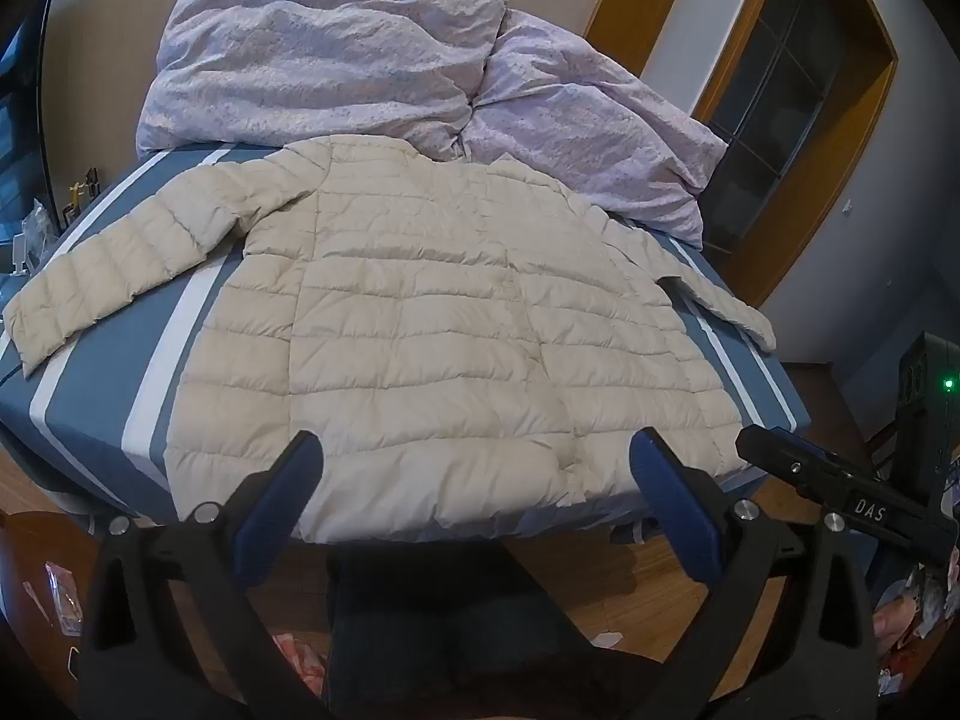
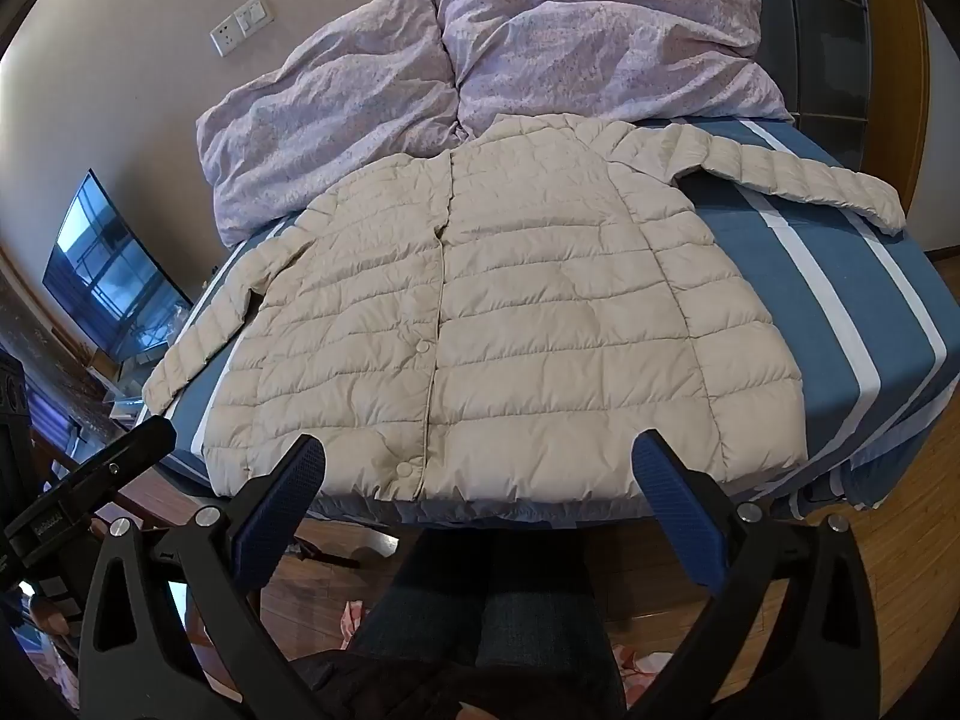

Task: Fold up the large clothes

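Soft dim daylight, sharp focus, faint shadows — fisheye-bent, dark-vignetted edges

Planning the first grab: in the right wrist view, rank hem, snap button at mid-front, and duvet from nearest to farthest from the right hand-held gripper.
1. Hem, just ahead of the right hand-held gripper.
2. Snap button, mid-front.
3. Duvet, at the bed's far end.

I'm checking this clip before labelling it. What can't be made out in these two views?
- Underside of the cream quilted puffer jacket: hidden by the jacket itself, both views.
- Head of the blue white-striped bed: covered by the crumpled lilac duvet.
- Label on the right gripper seen in the left wrist view: only partly readable.
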`<action>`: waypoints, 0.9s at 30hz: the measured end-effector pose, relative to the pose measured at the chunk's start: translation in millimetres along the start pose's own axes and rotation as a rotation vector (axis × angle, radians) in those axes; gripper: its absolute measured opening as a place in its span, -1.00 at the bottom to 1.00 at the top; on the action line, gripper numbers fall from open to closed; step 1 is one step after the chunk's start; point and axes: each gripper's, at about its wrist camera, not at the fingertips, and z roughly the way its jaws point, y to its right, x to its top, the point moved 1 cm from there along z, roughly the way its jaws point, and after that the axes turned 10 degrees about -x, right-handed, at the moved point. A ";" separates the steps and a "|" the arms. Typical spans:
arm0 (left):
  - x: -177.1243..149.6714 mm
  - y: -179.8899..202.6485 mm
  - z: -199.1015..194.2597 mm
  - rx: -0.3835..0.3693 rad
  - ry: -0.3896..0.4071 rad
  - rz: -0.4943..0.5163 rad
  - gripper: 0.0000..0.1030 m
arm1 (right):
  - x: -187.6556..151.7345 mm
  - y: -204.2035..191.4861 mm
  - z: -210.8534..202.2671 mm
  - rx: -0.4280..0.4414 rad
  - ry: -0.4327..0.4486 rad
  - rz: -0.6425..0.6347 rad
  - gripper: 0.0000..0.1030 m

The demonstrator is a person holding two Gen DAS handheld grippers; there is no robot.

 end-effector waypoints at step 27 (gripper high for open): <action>0.0 -0.2 0.0 -0.003 0.000 -0.004 0.96 | 0.3 0.2 -1.6 0.000 -0.001 0.002 0.97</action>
